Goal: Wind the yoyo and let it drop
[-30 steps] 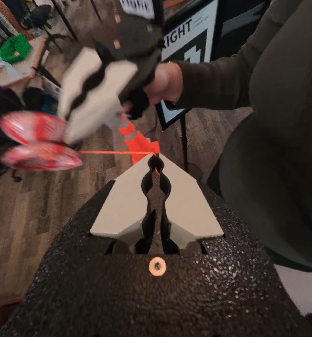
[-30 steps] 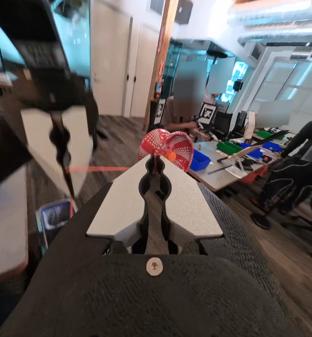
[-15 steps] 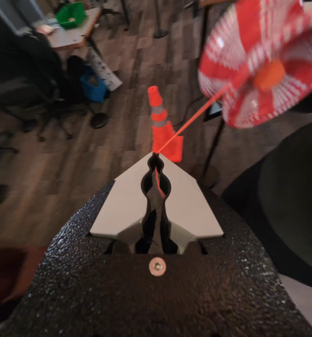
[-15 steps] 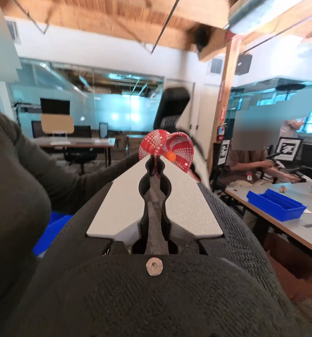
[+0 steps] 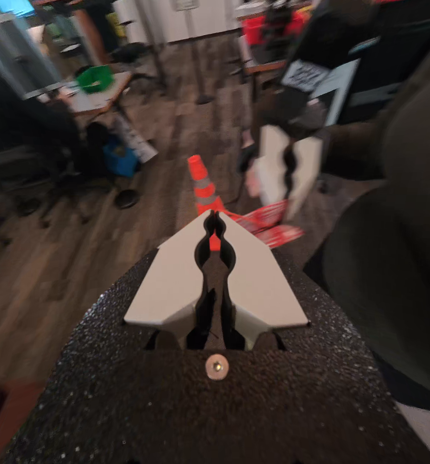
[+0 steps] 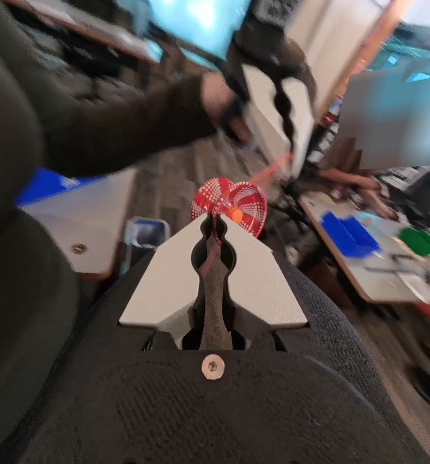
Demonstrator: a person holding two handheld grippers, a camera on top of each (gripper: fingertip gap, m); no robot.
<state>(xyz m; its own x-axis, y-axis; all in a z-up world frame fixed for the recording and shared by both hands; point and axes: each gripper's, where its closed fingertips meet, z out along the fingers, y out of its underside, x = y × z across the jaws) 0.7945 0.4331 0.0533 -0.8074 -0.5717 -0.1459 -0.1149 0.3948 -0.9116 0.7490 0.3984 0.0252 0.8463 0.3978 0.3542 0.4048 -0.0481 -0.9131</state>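
Observation:
The red-and-white yoyo [image 6: 230,203] has an orange hub. My right gripper [image 6: 215,218] is shut on the rim of one of its halves. The orange string [image 6: 271,173] runs from the yoyo's groove up and right to my left gripper [image 6: 294,163], which points down. In the left wrist view my left gripper [image 5: 214,213] is shut on the string [image 5: 230,214] at its tips. The blurred yoyo [image 5: 266,223] sits close by to the right, under my right gripper [image 5: 285,203]. The string between them is short.
An orange traffic cone [image 5: 203,183] stands on the wood floor straight ahead. A table with a green bin [image 5: 94,79] and a blue bin [image 5: 119,160] are at the left. A waste bin [image 6: 146,233], a white table [image 6: 83,226] and a table with a blue tray [image 6: 347,236] are nearby. The holder's dark sleeve [image 6: 108,125] crosses the view. Left tips to right tips: about 7 cm.
My right gripper has carried the yoyo around my left gripper's tip: from its left, to upper right, now close at lower right. The free string is shorter. Both grips held.

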